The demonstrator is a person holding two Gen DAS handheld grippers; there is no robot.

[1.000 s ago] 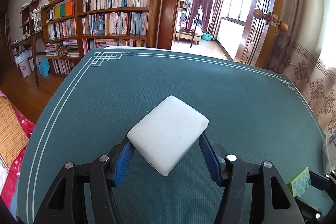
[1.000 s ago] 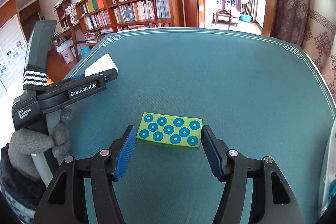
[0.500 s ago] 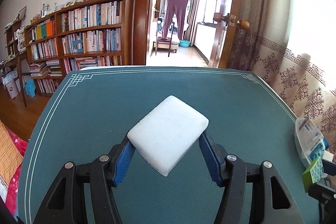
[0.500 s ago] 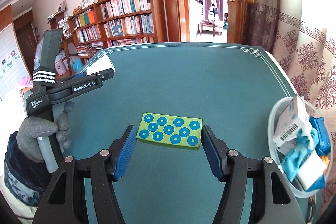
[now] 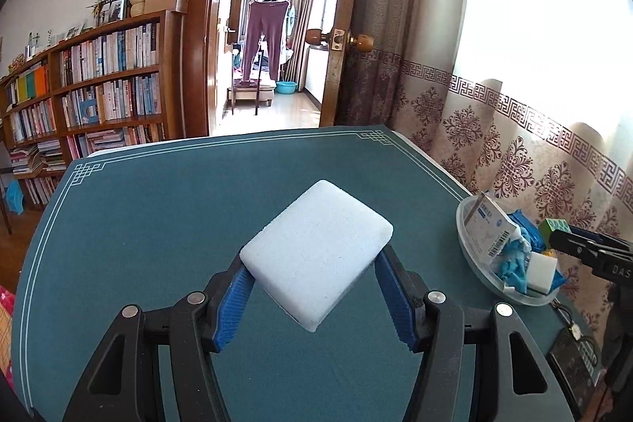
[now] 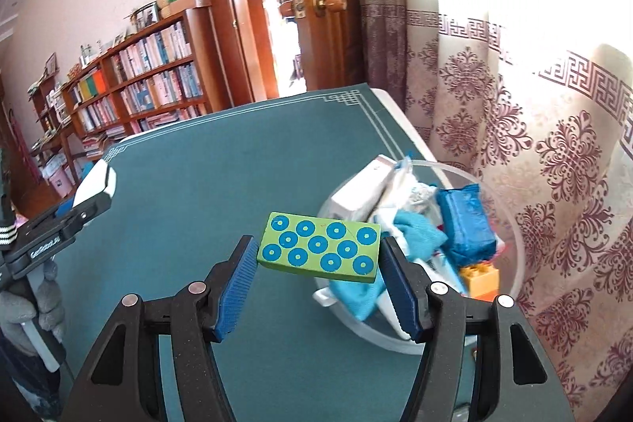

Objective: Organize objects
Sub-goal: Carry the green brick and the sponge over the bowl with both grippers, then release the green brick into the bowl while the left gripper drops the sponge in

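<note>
Right gripper [image 6: 318, 258] clamps dotted green block [image 6: 319, 247]; left gripper [image 5: 312, 277] clamps white sponge [image 5: 316, 256]. Centre each over the clear bowl [image 6: 510, 287], lower right, before releasing.

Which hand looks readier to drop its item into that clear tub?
Probably the right: its hand-held gripper holds the green dotted block at the tub, while the left one, with the white sponge, is further off.

Wrist views downward; shared table [image 5: 138, 224], bowl [image 6: 510, 287]
</note>
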